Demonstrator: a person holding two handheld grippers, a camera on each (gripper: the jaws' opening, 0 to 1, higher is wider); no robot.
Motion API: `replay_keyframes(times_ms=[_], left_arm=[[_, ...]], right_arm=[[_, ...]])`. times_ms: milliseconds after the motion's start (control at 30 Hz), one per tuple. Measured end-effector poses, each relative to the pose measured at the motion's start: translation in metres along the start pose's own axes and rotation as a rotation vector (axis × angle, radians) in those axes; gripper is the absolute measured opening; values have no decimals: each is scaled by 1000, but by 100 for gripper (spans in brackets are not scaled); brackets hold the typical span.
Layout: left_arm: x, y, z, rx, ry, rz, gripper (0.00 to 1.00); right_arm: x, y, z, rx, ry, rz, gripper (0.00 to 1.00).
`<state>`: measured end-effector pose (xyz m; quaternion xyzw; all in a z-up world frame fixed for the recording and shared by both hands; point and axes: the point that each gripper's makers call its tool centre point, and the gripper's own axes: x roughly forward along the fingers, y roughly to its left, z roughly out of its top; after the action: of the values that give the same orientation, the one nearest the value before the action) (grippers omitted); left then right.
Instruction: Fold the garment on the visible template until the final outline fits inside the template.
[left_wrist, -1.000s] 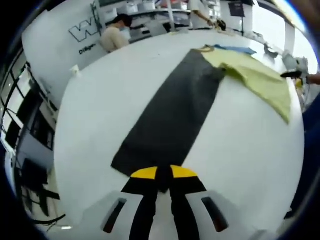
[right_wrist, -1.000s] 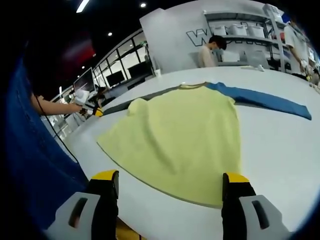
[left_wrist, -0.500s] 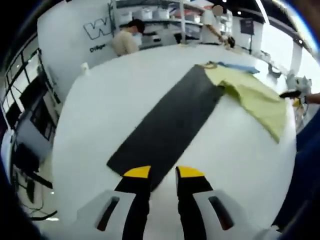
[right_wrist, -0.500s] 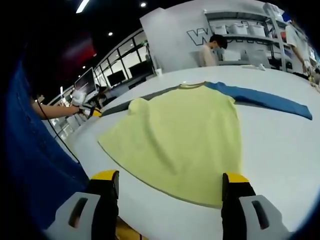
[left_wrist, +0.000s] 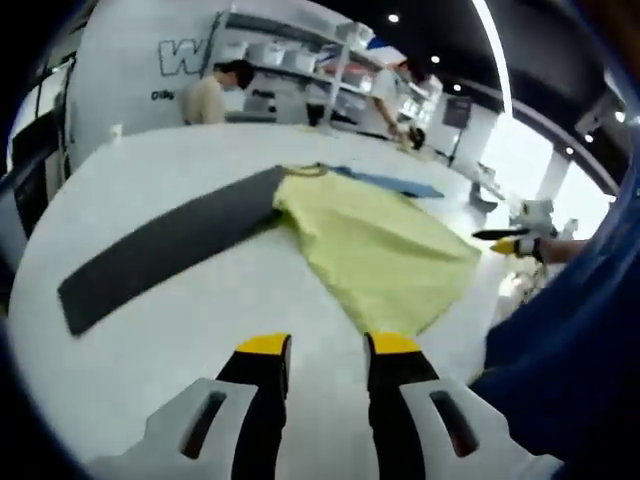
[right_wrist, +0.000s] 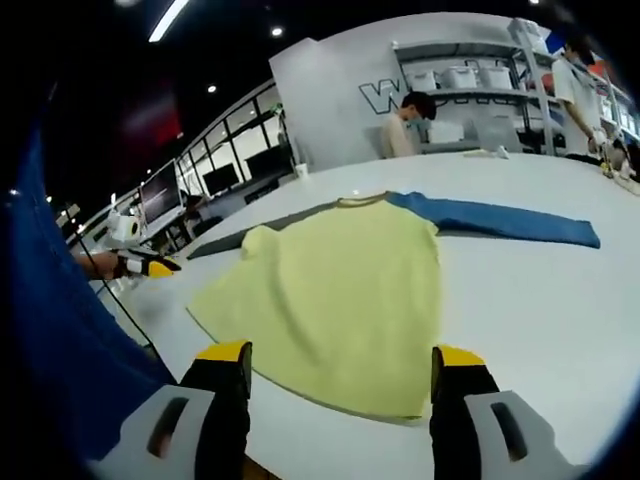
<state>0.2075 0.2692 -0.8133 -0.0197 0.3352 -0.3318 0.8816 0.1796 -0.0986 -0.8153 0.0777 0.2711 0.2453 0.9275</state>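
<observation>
Garment: a long-sleeved shirt is lying flat on the white counter, with a yellow body, a dark grey sleeve and a blue sleeve.
Garment's place, left gripper view: the yellow hem is lying just ahead of the fingers and a little to their right; the grey sleeve is stretching away ahead and to their left.
Garment's place, right gripper view: the hem is lying just beyond the fingers, roughly between the two; the blue sleeve is running off ahead and to their right.
Left gripper: its fingers are standing a narrow gap apart, gripping nothing, hovering over bare counter short of the hem.
Right gripper: its fingers are spread wide, gripping nothing, poised over the near edge of the hem.
Template: I cannot make out any outline on the counter.
Done, as I judge it: no fold is showing; both sleeves are lying fully extended and the body is spread out.
Left to do, as I judge it: nearly everything, with sleeves to bring in over the body and the body to fold down.
Background: a person is standing by shelves beyond the counter.
</observation>
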Motion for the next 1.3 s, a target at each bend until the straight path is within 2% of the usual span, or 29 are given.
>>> replay_keyframes(times_ms=[33, 100, 133, 200, 233, 300, 400, 600, 733, 900, 1033, 1300], left_arm=[[7, -23, -11, 3, 28, -9, 29], [14, -35, -22, -9, 44, -12, 30], [14, -53, -19, -24, 45, -13, 30], [16, -59, -21, -38, 43, -6, 30], [15, -53, -23, -49, 38, 6, 30], [17, -56, -21, -63, 26, 18, 31], [23, -57, -22, -72, 19, 45, 30], [36, -50, -33, -83, 51, 81, 30], [41, -52, -31, -107, 42, 84, 29], [48, -48, -28, -124, 54, 99, 26], [51, -47, -30, -123, 69, 106, 20], [53, -50, -32, -128, 74, 131, 7]], right_arm=[[-4, -5, -3, -8, 10, -1, 71], [-7, -10, -8, -10, 25, 6, 70], [-8, -13, -11, -11, 27, 11, 70], [-9, -18, -14, -8, 34, 12, 68], [-11, -19, -15, -13, 37, 11, 66], [-11, -24, -18, -10, 39, 14, 62], [-10, -24, -19, -9, 37, 20, 61], [-9, -36, -29, 1, 53, 21, 58], [-9, -39, -32, 5, 58, 24, 54], [-7, -42, -31, 28, 55, 22, 42], [-8, -42, -33, 49, 57, 30, 38], [-7, -53, -31, 78, 64, 4, 21]])
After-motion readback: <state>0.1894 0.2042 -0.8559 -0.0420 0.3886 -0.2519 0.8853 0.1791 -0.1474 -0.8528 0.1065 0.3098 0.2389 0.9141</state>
